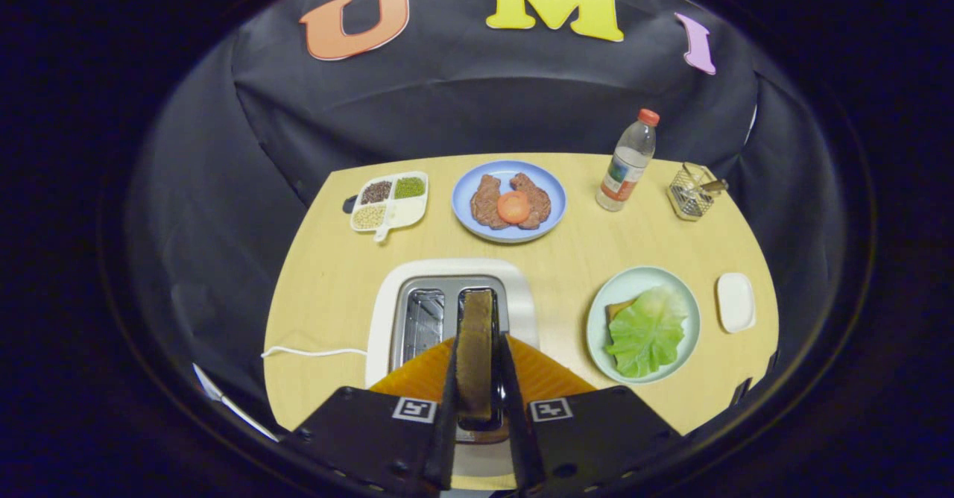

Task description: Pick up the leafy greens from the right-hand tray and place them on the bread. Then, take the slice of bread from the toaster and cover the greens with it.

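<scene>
1. Black cloth walls close in a pale wooden bench (335, 274), which carries everything in the scene.
2. Nearest the tool stands a white toaster (387, 297) with two slots on top; its white cord (313, 351) trails off to the left.
3. Right of the toaster sits a pale green plate (600, 311). On it a lettuce leaf (647, 332) lies over a bread base (617, 309), of which just a corner peeks out at the left, so the first half of the task looks done.
4. At the far side a blue plate (466, 185) holds meat patties (488, 201) and a tomato slice (513, 206). A divided tray (389, 201) of beans lies to its left, a bottle (627, 161) to its right, and a wire basket (693, 191) further right.
5. A small white dish (735, 302) sits right of the green plate.
6. The tool (474, 379) is narrowed on the toast (475, 349), which stands upright between both fingers in or just over the right slot. Whether it has cleared the slot, I cannot tell.
7. The step in hand appears to be taking the toast from the toaster. The next move likely calls for lifting it straight up, carrying it right, turning it flat and lowering it onto the lettuce.
</scene>
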The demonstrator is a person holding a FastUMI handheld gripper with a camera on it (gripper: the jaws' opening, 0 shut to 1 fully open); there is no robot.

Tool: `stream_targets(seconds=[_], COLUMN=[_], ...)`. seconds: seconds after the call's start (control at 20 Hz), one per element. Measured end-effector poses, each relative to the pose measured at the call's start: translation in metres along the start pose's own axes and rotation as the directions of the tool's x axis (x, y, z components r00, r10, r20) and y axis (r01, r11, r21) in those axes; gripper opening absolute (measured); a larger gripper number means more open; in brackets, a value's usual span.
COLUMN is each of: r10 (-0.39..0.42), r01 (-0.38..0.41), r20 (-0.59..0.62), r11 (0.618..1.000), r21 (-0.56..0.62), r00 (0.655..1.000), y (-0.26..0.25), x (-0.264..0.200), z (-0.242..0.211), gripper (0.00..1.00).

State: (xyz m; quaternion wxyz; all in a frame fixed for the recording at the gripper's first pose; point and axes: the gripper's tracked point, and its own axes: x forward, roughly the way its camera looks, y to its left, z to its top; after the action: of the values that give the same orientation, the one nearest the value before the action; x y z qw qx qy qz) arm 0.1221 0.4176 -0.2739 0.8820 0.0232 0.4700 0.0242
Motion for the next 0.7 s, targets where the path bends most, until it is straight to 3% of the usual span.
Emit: stream_targets(seconds=[0.05, 0.4, 0.5, 0.55, 0.7], r10=[-0.001, 0.102, 0.12, 0.133, 0.145], r01=[0.001, -0.101, -0.124, -0.139, -0.162], r20=[-0.003, 0.094, 0.119, 0.125, 0.142], r11=[1.0, 0.995, 0.992, 0.989, 0.98], r21=[0.0, -0.02, 0.02, 0.045, 0.119], r00=[1.0, 0.99, 0.986, 0.983, 0.979], y=[-0.001, -0.008, -0.025, -0.033, -0.068], x=[-0.002, -0.057, -0.072, -0.079, -0.092], z=[0.001, 0.032, 0.042, 0.047, 0.06], gripper=[0.19, 0.18, 0.18, 0.12, 0.12])
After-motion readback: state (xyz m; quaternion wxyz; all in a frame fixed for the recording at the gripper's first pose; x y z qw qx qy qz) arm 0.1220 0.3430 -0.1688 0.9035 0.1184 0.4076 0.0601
